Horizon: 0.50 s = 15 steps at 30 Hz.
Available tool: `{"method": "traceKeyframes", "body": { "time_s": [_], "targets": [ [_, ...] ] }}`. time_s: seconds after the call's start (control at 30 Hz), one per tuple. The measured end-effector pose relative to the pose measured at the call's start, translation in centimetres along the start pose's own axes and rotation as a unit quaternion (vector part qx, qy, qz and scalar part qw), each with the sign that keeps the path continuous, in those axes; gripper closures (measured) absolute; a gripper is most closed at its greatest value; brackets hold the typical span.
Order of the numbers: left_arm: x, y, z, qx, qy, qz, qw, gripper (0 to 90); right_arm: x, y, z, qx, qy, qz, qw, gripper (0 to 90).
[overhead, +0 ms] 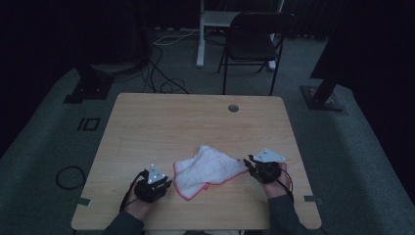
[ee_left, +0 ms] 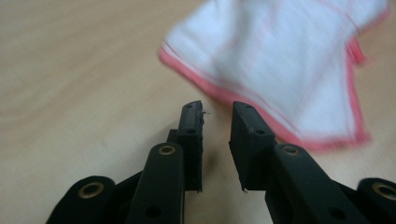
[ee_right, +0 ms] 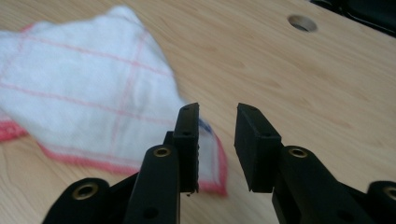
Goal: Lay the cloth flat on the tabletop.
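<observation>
A white cloth (overhead: 208,169) with red edging and thin red grid lines lies folded and rumpled on the wooden table (overhead: 161,122), near the front. My left gripper (overhead: 169,183) sits just left of the cloth's near-left edge; its jaws stand open over bare wood, and the cloth (ee_left: 280,65) lies just ahead and to the right. My right gripper (overhead: 247,162) is at the cloth's right corner, open, with that corner (ee_right: 210,158) lying beside and under its left jaw, nothing clamped.
A round cable hole (overhead: 233,107) sits near the table's far edge, also seen as a hole (ee_right: 302,22) in the right gripper view. Beyond the table stand a black folding chair (overhead: 252,41), a white desk leg (overhead: 200,34) and floor cables (overhead: 161,73).
</observation>
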<state>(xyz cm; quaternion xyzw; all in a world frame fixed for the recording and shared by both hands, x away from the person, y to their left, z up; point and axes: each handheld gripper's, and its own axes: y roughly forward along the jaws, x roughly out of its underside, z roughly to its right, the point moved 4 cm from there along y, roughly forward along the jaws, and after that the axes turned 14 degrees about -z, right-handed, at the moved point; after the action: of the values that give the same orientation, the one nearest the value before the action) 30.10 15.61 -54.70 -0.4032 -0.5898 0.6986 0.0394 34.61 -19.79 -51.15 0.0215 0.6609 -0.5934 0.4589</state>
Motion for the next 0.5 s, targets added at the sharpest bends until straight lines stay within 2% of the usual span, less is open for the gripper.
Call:
{"method": "traceKeyframes", "body": {
  "time_s": [0.03, 0.2, 0.23, 0.33, 0.43, 0.5],
  "targets": [
    [-0.6, 0.1, -0.4, 0.0, -0.007, 0.005, 1.0, 72.2, -0.8, 0.4, -0.5, -0.007, -0.003, 0.002, 1.0, 69.5],
    [-2.7, 0.8, -1.4, 0.001, -0.019, 0.015, 0.9997, 68.2, -2.3, 1.6, -1.5, -0.019, -0.01, 0.001, 0.9998, 69.3],
    [-3.5, 1.3, -1.6, 0.003, -0.017, 0.014, 0.9997, 67.7, -2.6, 1.8, -1.7, -0.022, -0.012, 0.001, 0.9997, 69.3],
    [-4.7, 2.2, -1.9, 0.008, -0.012, 0.013, 0.9998, 63.8, -4.0, 2.9, -2.6, -0.037, -0.011, 0.002, 0.9992, 68.4],
    [-5.7, 3.1, -2.5, 0.046, -0.021, 0.021, 0.9985, 58.8, -5.1, 3.6, -3.1, -0.055, -0.009, 0.002, 0.9985, 66.2],
    [-6.2, 3.8, -2.8, 0.062, -0.024, 0.013, 0.9977, 55.5, -5.9, 4.1, -3.5, -0.068, -0.003, 0.002, 0.9977, 65.3]
  ]
}}
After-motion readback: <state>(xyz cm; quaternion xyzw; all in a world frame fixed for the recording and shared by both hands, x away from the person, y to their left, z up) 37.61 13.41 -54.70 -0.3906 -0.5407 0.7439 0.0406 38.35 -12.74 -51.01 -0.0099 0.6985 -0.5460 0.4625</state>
